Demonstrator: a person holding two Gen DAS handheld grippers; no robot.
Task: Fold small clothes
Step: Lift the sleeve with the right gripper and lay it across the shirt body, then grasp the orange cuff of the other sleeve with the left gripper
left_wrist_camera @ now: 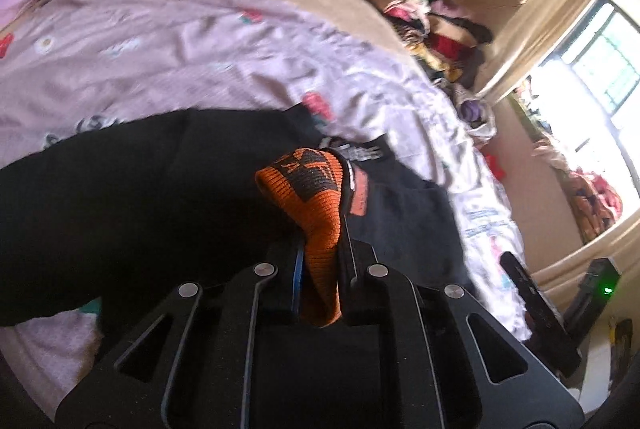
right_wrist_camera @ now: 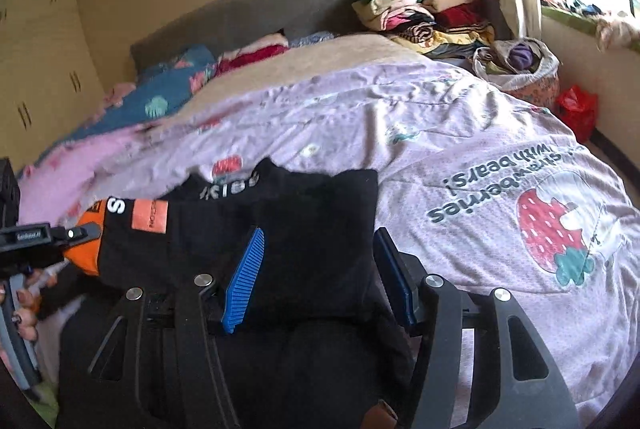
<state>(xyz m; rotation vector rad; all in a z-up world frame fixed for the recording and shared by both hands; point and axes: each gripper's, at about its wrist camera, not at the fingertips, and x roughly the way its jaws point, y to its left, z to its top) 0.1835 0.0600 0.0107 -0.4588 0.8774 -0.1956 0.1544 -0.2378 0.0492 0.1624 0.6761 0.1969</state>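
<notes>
Two views split the job. From the left wrist, we see the left gripper [left_wrist_camera: 320,261] with jaws clamped on the orange cuff [left_wrist_camera: 308,197] of the black garment [left_wrist_camera: 120,189], which lies on the bed [left_wrist_camera: 200,49]. From the right wrist, the right gripper [right_wrist_camera: 320,277] hangs over the garment's far end from the cuff, jaws apart; its long axis runs cuff to right gripper.

Black garment [right_wrist_camera: 304,237] ran off the near frame edge beneath the right gripper [right_wrist_camera: 320,277]; far clothes pile [left_wrist_camera: 432,25] was motion-blurred.
</notes>
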